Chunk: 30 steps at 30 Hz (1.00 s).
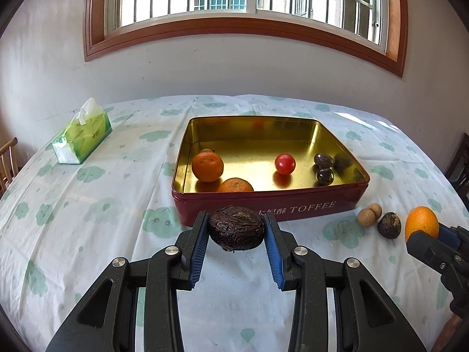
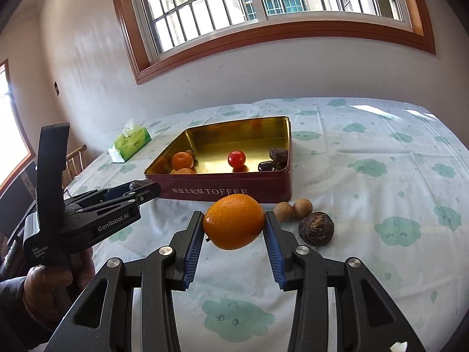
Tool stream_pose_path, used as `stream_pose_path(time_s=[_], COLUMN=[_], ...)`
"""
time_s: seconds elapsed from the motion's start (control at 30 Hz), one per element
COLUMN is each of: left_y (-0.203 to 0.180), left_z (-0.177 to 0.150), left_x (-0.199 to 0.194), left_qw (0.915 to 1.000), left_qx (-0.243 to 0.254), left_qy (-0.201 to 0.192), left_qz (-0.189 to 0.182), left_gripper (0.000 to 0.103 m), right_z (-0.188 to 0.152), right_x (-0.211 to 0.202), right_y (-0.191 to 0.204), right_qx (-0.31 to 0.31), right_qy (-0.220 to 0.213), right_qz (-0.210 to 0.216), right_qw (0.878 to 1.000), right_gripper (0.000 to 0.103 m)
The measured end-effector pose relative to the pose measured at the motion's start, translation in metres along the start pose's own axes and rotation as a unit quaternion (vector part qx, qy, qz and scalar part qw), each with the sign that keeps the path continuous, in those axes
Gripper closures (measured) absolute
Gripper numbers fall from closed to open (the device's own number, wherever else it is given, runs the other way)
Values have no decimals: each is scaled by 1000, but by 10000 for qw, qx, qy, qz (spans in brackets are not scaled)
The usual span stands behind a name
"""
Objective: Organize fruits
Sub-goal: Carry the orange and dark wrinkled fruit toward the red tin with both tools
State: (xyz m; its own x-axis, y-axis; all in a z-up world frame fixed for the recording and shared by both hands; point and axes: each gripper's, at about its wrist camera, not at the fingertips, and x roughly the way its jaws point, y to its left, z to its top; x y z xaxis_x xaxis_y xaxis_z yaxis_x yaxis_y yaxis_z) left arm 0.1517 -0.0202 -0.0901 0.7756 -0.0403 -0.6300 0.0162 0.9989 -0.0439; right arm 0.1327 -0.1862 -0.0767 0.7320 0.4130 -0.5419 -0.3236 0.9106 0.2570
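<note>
My left gripper (image 1: 236,228) is shut on a wrinkled dark passion fruit (image 1: 236,228), held just above the cloth in front of the red toffee tin (image 1: 263,205). My right gripper (image 2: 234,223) is shut on an orange (image 2: 234,221), also lifted in front of the tin (image 2: 222,189). Inside the tin lie two oranges (image 1: 207,166), a red tomato (image 1: 285,164) and two dark fruits (image 1: 323,160). On the cloth to the right of the tin sit two brown longans (image 2: 293,209) and another passion fruit (image 2: 316,228).
A green tissue pack (image 1: 83,135) lies at the far left of the table (image 1: 88,205), which is covered by a white cloth with green clouds. A wall with a window stands behind. A wooden chair (image 2: 74,160) is at the left edge. A hand (image 2: 47,281) holds the left gripper.
</note>
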Motion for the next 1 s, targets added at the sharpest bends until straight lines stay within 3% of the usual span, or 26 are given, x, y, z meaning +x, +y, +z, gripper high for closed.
stream_pose_path(time_s=[0.37,1.0], left_y=[8,12], left_z=[-1,1], left_x=[3,14], left_qw=[9999,9998], left_qx=[-90,-164], left_qy=[-38,-51], left_qz=[25,39], left_gripper=[65,65], right_z=[10,15], right_x=[16,31], right_y=[21,22], right_qx=[-149,-119], right_qy=[-60,-60], right_qz=[137,178], right_qw=[9998,9998], right_gripper=[65,65])
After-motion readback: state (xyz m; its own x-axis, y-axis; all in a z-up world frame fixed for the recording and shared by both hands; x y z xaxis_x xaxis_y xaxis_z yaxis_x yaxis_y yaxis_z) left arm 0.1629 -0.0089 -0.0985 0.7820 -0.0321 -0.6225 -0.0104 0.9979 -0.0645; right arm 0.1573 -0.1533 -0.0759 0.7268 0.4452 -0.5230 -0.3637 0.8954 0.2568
